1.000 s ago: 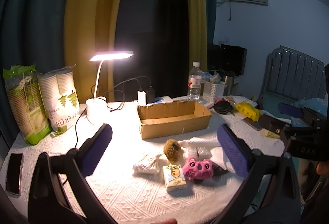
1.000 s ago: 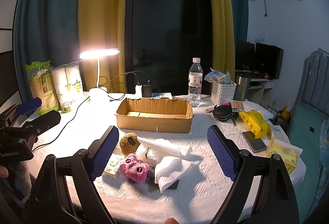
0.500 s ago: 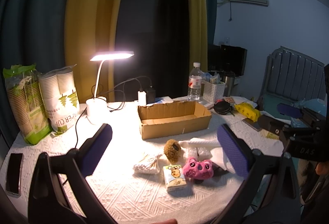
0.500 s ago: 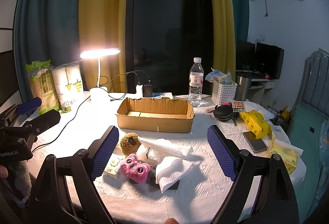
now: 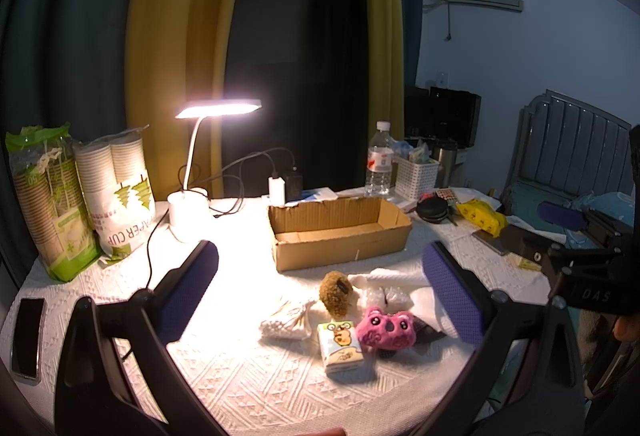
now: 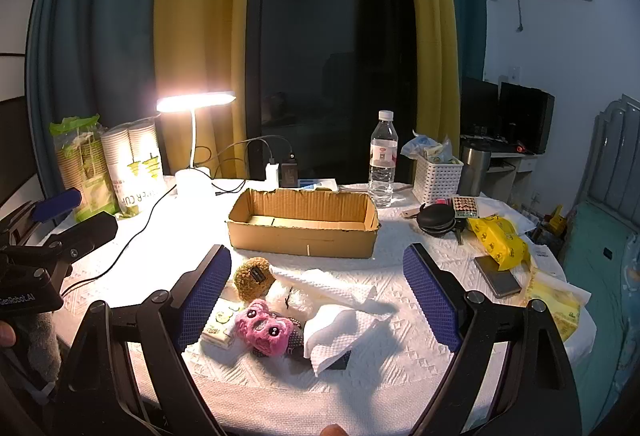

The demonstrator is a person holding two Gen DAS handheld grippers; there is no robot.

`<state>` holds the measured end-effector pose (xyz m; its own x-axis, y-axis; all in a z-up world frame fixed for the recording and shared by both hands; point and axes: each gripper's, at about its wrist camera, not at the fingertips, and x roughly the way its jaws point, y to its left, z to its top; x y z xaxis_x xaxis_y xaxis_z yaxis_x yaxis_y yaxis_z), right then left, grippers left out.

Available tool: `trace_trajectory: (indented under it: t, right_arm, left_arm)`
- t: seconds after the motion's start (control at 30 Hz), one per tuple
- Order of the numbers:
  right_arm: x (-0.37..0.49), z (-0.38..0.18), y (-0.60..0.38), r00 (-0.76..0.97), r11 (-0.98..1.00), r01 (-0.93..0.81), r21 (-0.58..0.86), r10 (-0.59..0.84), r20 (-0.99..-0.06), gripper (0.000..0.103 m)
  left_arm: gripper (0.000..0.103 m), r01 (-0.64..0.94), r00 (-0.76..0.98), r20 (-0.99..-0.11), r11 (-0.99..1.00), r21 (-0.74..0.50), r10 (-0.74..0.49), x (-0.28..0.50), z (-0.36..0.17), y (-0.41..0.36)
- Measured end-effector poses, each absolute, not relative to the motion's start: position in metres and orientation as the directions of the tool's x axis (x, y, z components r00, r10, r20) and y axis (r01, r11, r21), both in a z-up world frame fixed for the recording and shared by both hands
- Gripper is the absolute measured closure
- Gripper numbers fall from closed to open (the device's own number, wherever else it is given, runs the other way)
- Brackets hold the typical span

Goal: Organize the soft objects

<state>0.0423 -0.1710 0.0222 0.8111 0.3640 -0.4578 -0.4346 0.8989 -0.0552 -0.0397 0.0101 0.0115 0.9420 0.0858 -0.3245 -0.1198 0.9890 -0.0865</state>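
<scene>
A pile of soft things lies on the white tablecloth in front of an empty cardboard box (image 5: pixel 340 228) (image 6: pixel 304 226): a pink plush (image 5: pixel 386 328) (image 6: pixel 264 328), a brown fuzzy ball (image 5: pixel 336 292) (image 6: pixel 253 278), a small tissue pack (image 5: pixel 342 346) (image 6: pixel 218 324), a bag of cotton swabs (image 5: pixel 286 322), a clear crinkled bag (image 5: pixel 386 296) and white paper towels (image 6: pixel 340 324). My left gripper (image 5: pixel 320 292) is open and empty, held above the pile. My right gripper (image 6: pixel 316 296) is open and empty, above the pile from the right side.
A lit desk lamp (image 5: pixel 192 171) with cables, paper-cup sleeves (image 5: pixel 116 191), a water bottle (image 6: pixel 383 159), a white basket (image 6: pixel 436 179), a black case (image 6: pixel 438 222), a yellow pack (image 6: pixel 498 242) and phones (image 5: pixel 28 340) (image 6: pixel 498 276) ring the table.
Both grippers have stayed nearly still, open above the pile. Nothing on the table has moved.
</scene>
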Motion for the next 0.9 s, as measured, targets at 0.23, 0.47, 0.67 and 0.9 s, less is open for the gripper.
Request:
trace_trajectory:
  t: [0.23, 0.47, 0.67, 0.9]
  right_arm:
    - [0.0418, 0.0188, -0.1685, 0.806, 0.896, -0.441, -0.052, 0.370, -0.463, 0.013]
    - [0.0413, 0.0177, -0.1671, 0.804, 0.896, -0.441, -0.052, 0.369, -0.466, 0.013]
    - [0.0410, 0.0179, -0.1668, 0.804, 0.896, -0.442, -0.052, 0.369, -0.466, 0.013]
    - [0.0431, 0.0169, -0.1646, 0.799, 0.894, -0.445, -0.050, 0.371, -0.472, 0.013]
  left_arm:
    - [0.000, -0.123, 0.942, -0.325, 0.988, -0.088, 0.088, -0.0389, 0.0122, 0.0114]
    - [0.000, -0.121, 0.940, -0.329, 0.989, -0.085, 0.087, -0.0372, 0.0141, 0.0149]
    - [0.000, -0.119, 0.941, -0.329, 0.989, -0.085, 0.085, -0.0366, 0.0139, 0.0142]
    - [0.000, -0.120, 0.941, -0.326, 0.989, -0.083, 0.087, -0.0350, 0.0139, 0.0151]
